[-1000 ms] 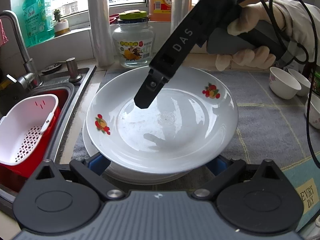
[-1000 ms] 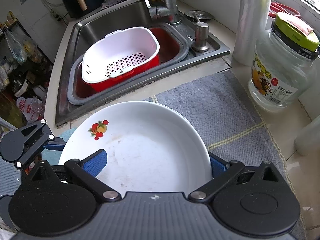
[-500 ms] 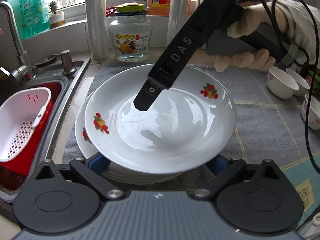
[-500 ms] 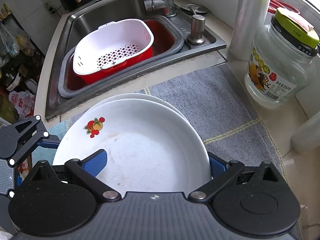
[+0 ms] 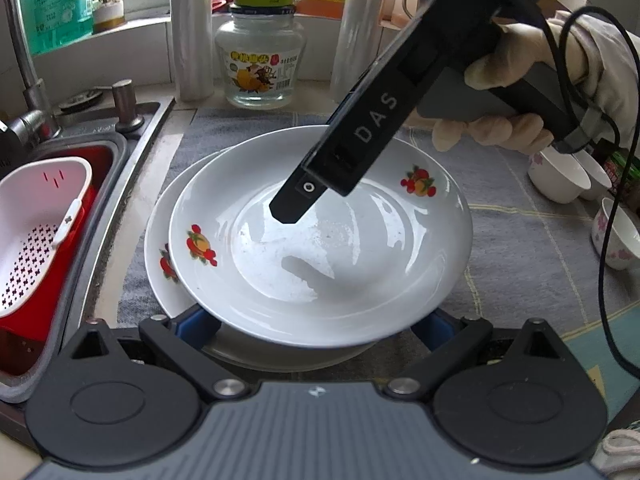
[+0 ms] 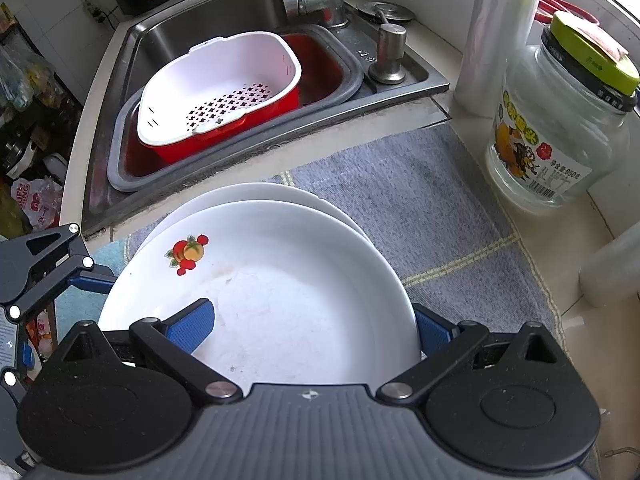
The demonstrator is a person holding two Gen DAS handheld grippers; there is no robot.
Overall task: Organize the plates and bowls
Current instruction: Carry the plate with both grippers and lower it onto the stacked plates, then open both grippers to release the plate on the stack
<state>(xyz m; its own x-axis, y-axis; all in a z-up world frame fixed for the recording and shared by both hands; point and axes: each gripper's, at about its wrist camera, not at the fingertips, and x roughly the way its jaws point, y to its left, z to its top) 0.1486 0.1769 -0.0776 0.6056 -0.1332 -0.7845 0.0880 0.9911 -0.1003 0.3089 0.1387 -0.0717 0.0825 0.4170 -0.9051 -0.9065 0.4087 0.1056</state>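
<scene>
A white plate with fruit prints (image 5: 320,248) hangs above a second matching plate (image 5: 160,248) lying on the grey mat. My right gripper (image 5: 288,212) is shut on the upper plate's far rim, one finger lying inside the plate; in the right wrist view the same plate (image 6: 272,304) sits between its blue pads (image 6: 192,328). My left gripper (image 5: 316,326) is open, its blue pads either side of the plates' near edge, mostly hidden under the rim. The lower plate (image 6: 248,194) peeks out beyond the upper one.
A sink (image 6: 224,4) with a white strainer basket in a red tub (image 6: 224,92) lies left of the mat. A glass jar (image 5: 260,60), bottles and rolls stand at the back. Small flowered bowls (image 5: 560,176) sit at the right.
The upper plate has risen and shifted right, uncovering more of the lower plate's left edge. Both grippers pulled back and up from the mat.
</scene>
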